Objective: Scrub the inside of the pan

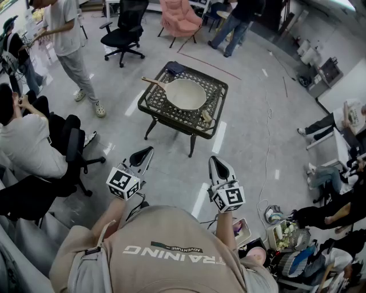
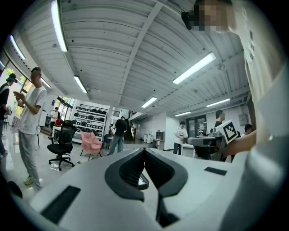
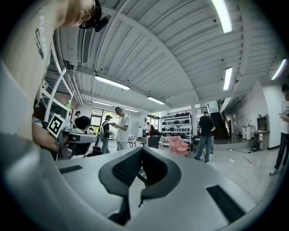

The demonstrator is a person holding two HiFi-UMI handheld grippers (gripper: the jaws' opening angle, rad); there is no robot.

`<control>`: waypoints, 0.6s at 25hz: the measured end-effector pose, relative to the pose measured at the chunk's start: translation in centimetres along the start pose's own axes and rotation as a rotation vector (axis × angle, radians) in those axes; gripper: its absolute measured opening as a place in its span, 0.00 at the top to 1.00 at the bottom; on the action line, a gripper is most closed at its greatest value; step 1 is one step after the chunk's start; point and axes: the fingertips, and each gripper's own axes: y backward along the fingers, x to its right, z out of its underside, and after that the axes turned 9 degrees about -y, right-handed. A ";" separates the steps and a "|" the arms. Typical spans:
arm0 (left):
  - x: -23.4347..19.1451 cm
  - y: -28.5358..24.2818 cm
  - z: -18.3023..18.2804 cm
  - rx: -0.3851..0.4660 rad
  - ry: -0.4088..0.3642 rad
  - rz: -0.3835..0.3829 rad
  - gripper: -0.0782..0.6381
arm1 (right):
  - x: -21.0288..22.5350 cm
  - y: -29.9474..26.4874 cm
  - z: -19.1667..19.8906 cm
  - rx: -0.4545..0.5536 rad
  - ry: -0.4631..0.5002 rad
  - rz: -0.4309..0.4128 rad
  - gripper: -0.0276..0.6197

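Note:
In the head view a cream-lined pan (image 1: 185, 94) with a wooden handle (image 1: 152, 81) rests on a low black lattice table (image 1: 160, 110) across the floor ahead. A small brownish object (image 1: 206, 118) lies on the table's near right corner. My left gripper (image 1: 147, 151) and right gripper (image 1: 214, 161) are held level in front of my chest, well short of the table. Both have their jaws together with nothing between them. The left gripper (image 2: 144, 150) and the right gripper (image 3: 141, 150) show the same in their own views, pointing out into the room.
A dark cloth (image 1: 175, 68) lies at the table's far edge. Seated people and a black chair (image 1: 73, 150) line the left. A standing person (image 1: 68, 46), an office chair (image 1: 123, 31) and a pink armchair (image 1: 179, 17) stand beyond. Clutter (image 1: 289, 234) sits on the right.

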 end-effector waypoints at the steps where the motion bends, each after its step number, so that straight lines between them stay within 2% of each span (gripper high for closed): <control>1: -0.1 0.5 0.0 -0.006 -0.012 0.000 0.87 | -0.5 -0.1 0.5 -0.005 -0.018 0.005 0.93; 4: -0.7 1.6 0.3 -0.025 -0.030 -0.008 0.87 | -1.6 -0.9 1.8 -0.024 -0.063 0.008 0.93; 8: -1.2 0.7 0.7 -0.013 -0.002 -0.001 0.87 | -1.1 -1.3 1.9 -0.027 -0.116 0.010 0.93; 15: -2.4 1.1 0.4 -0.015 0.013 0.007 0.87 | -3.0 -3.0 2.2 -0.067 -0.102 -0.071 0.93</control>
